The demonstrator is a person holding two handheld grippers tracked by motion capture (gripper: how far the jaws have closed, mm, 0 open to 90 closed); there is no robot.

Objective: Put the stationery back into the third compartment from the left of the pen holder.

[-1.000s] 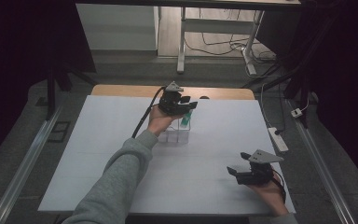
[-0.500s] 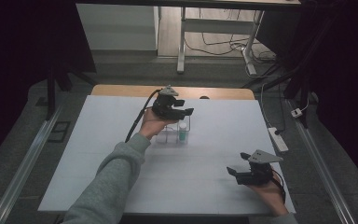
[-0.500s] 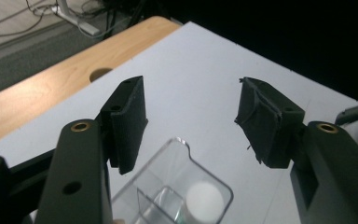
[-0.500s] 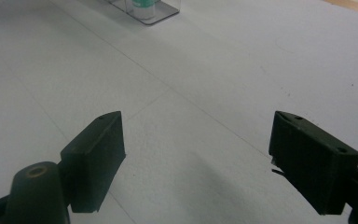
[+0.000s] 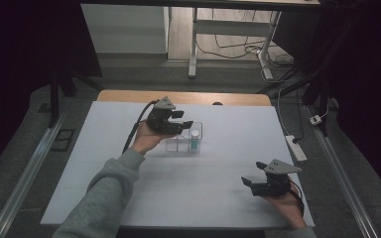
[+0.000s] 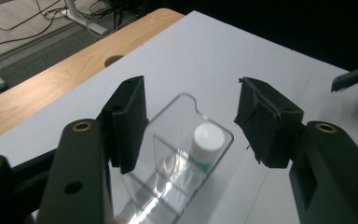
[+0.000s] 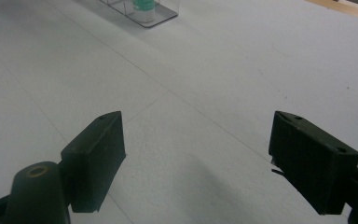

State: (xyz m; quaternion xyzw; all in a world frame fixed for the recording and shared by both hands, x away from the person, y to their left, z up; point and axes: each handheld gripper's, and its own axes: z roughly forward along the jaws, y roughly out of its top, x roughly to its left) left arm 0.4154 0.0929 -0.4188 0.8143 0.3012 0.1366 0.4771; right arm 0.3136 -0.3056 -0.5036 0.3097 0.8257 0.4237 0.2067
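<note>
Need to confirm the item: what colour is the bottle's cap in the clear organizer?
White cap; clearest in the left gripper view.

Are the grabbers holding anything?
No. The left gripper is open above the clear rack with the bottle, not pinching it. The right gripper is open.

The left gripper (image 5: 184,125) was held out at the end of a reaching, grey-sleeved arm, its jaws having just been opening and now parted. The right gripper (image 5: 250,184) rested low in the hand, jaws spread wide.
</note>
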